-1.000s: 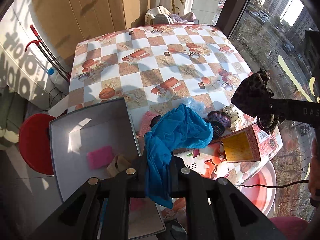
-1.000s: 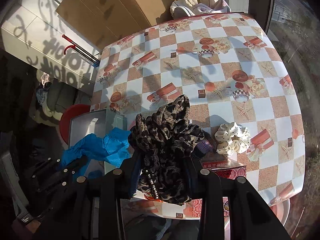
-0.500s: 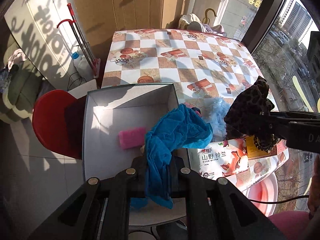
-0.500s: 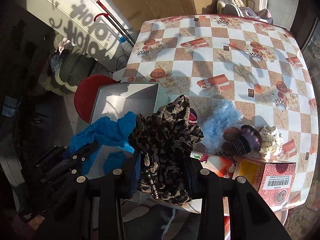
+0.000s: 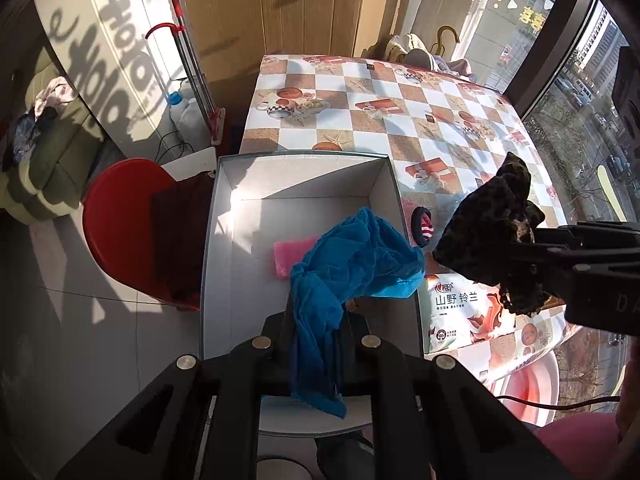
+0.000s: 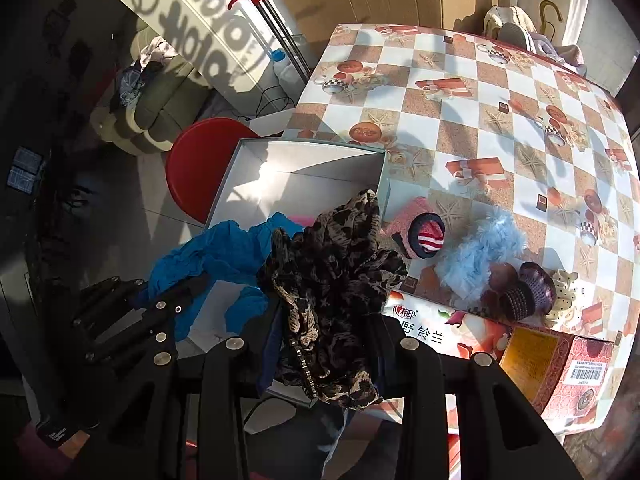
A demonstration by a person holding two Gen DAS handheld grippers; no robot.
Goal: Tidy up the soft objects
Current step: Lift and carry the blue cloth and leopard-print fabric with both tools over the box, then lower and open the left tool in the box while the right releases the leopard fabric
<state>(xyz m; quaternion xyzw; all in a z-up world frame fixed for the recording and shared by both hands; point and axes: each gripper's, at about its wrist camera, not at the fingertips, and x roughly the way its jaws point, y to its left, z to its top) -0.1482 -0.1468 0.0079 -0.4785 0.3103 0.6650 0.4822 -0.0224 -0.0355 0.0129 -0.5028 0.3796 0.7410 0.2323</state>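
Lighting, my two feeds: hard low sun entering through window point(image 5: 576, 92), right side. Lettering shadows thrown sharp on wall point(image 5: 100, 64). Sunlit patch with slight glare inside white box point(image 5: 256, 216); near end of box shaded. Tablecloth point(image 6: 500, 92) bright, streaked with soft shadows. Floor and left margin in right wrist view dim, detail lost. Strong fisheye bending, black vignette at corners. Focus crisp mid-frame; I note gripper bodies close to lens dark, slightly soft.
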